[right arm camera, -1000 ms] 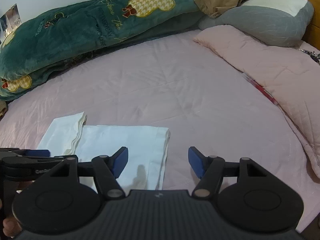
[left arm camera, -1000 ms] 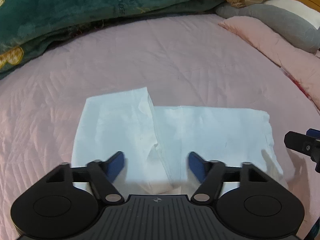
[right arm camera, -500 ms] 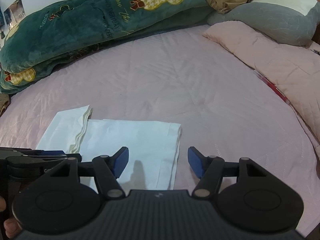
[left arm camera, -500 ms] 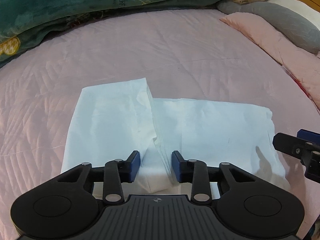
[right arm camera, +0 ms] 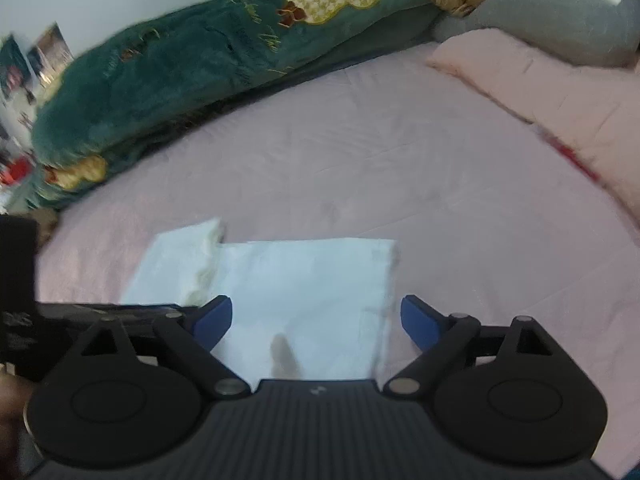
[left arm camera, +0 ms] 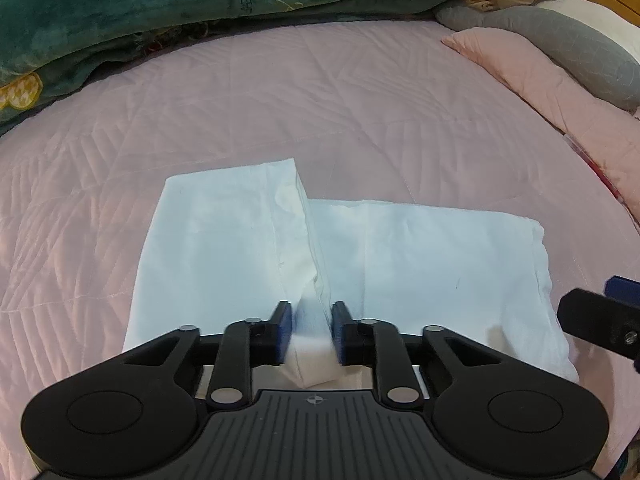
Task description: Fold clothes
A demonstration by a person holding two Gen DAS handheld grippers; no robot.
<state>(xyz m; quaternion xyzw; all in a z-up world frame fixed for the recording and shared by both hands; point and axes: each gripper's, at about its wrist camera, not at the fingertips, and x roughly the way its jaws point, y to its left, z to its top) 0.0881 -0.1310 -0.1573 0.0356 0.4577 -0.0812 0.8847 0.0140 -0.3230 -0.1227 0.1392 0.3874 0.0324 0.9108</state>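
Soft, even indoor light – no glare. Left wrist view sharp; right wrist view motion-blurred, worst above white garment (right arm camera: 304,292). Faint shadow on garment – fisheye bending toward edges.

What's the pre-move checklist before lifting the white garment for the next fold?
1. Left gripper has cloth between its jaws: ok, closing on the raised fold of the white garment.
2. Left grip fully set: cannot tell, jaws closing at this moment.
3. Right gripper ready: ok, jaws opening over the garment's right part, nothing pinched.
4. Right edge of garment inside the right jaws' span: ok.
5. Pink bedspread bare beyond the garment: ok.
6. All layers caught by the left jaws: cannot tell.
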